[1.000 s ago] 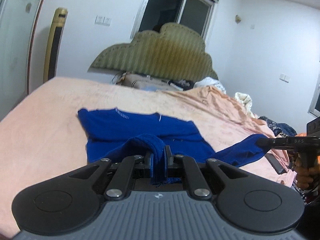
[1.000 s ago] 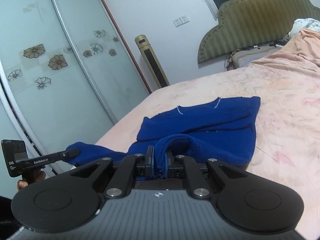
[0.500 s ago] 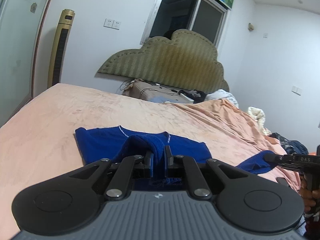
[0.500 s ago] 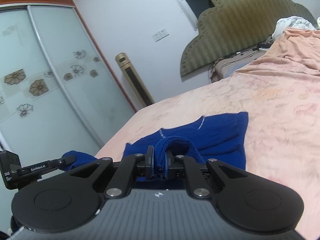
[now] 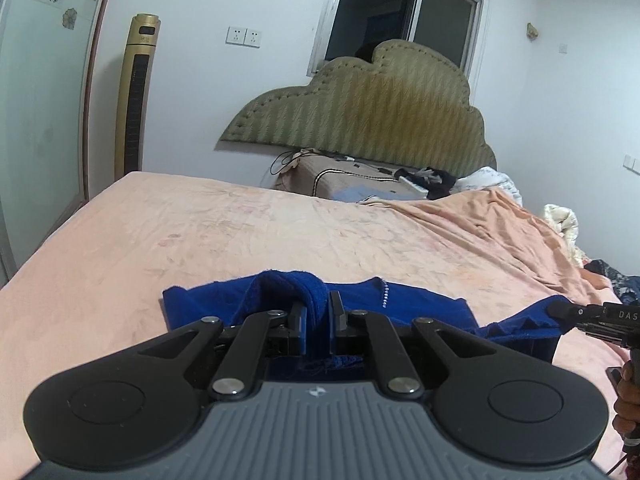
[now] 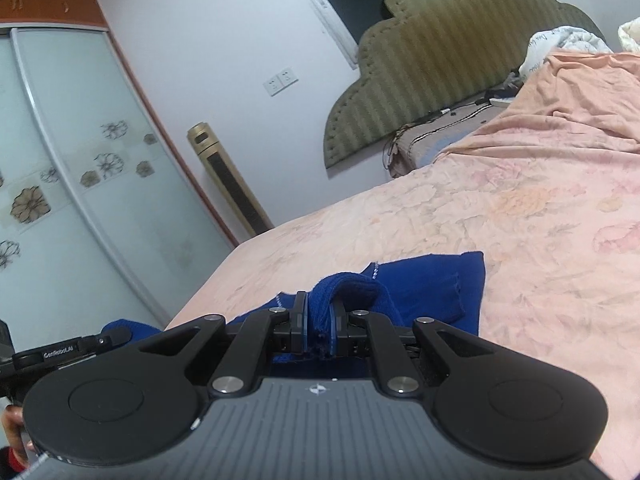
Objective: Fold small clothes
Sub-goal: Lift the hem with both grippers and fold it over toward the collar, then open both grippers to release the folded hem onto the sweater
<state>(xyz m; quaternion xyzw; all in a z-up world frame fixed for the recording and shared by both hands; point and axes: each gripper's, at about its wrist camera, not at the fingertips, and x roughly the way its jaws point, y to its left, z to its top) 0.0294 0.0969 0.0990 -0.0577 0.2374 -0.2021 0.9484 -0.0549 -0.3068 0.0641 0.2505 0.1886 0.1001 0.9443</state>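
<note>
Big bed (image 5: 248, 240) with a peach sheet, filling most of both views. Green bumpy headboard (image 5: 380, 108) at the far end, against the white wall. Dark window (image 5: 404, 20) above it. Tall glass closet doors (image 6: 72, 184) with flower prints off to the side. Thin gold tower fan (image 5: 138, 96) standing in the corner next to them. Messy pile of bedding (image 5: 492, 184) near the headboard.

Blue shirt (image 5: 420, 306) lying on the near part of the bed, close to the edge, partly folded over itself. Row of tiny white dots along one hem.

Left claw (image 5: 318, 320) clenched tight on a bunched-up bit of the blue shirt, lifted up in a little hump between the two fingers. Right claw (image 6: 320, 320) pinching another bunched-up bit of the same shirt the same way. From the left view, tip of the other claw at the right edge, gripping a corner of blue cloth pulled out sideways. From the right view, tip of the other claw at the left edge, also touching blue cloth.
</note>
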